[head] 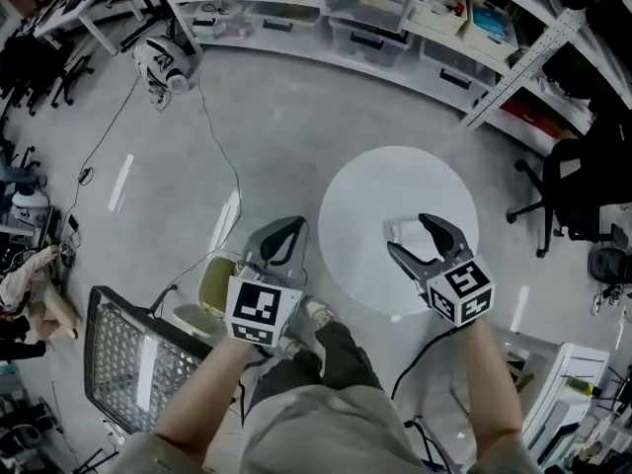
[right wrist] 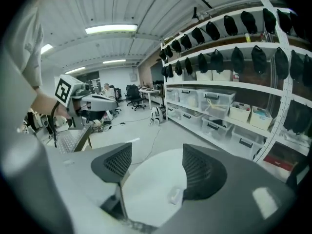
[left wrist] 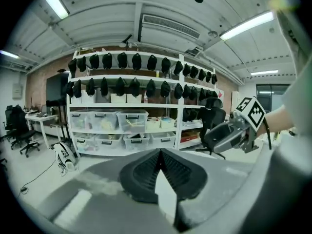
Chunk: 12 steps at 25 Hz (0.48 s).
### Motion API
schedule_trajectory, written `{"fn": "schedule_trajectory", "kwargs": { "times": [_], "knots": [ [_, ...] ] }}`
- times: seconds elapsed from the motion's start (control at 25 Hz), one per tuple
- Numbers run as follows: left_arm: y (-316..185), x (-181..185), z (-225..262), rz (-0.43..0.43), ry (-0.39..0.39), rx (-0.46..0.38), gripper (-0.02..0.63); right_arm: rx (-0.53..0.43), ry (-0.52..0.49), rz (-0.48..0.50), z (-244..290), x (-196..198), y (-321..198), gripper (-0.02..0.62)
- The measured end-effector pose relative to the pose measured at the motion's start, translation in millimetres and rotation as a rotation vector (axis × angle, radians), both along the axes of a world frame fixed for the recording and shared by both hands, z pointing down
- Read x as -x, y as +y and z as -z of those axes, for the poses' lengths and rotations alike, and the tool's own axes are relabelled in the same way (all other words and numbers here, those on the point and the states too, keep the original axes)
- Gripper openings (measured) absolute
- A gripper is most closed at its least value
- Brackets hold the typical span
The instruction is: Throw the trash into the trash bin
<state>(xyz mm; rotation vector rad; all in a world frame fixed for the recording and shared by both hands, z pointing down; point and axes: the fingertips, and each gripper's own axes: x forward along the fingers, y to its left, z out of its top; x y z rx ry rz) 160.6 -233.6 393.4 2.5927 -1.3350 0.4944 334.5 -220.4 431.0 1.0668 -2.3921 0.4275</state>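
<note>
Right claw [head: 408,235] hangs low over a round white table [head: 375,181] with its jaws spread wide and nothing clamped. The trash [right wrist: 175,196], one small pale crumpled scrap, lies on the tabletop between those jaws, close to the inner face of the right-hand one. No view shows whether it touches that pad. The wide spread looks deliberate. It gives the scrap room on both sides, so the jaws can come down around it before they close. The claw also points downward at a slant, which should let its tips meet the tabletop beside the scrap.

Left claw [left wrist: 160,155] has its jaws pressed together on nothing. It sits off the table's edge, well to the right claw's left, and seems to be idle for this step. Just beneath and beside it on the floor stands a cream-coloured open container [head: 212,286], probably the trash bin. A wire mesh basket [head: 123,354] sits a little further out on the same side. If so, the scrap must be carried from the right claw's side across to the left claw's side.

Each claw's cube [head: 461,290] carries black-and-white square patterns, not words. Ahead of both claws, shelves [left wrist: 122,106] hold clear storage boxes and rows of dark caps. No brand name or label on them can be read.
</note>
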Motion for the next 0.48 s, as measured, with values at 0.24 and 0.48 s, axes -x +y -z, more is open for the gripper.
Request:
{"fn": "schedule_trajectory", "kwargs": {
  "times": [0.24,0.48],
  "knots": [
    [-9,-34,-63,-0.052,-0.039,0.094,0.003,0.097,0.127,0.037,-73,-36,-4,0.337],
    [-10,-61,-118,-0.085,-0.043,0.19,0.003,0.194,0.266,0.141,-135,-60,0,0.357]
  ]
}}
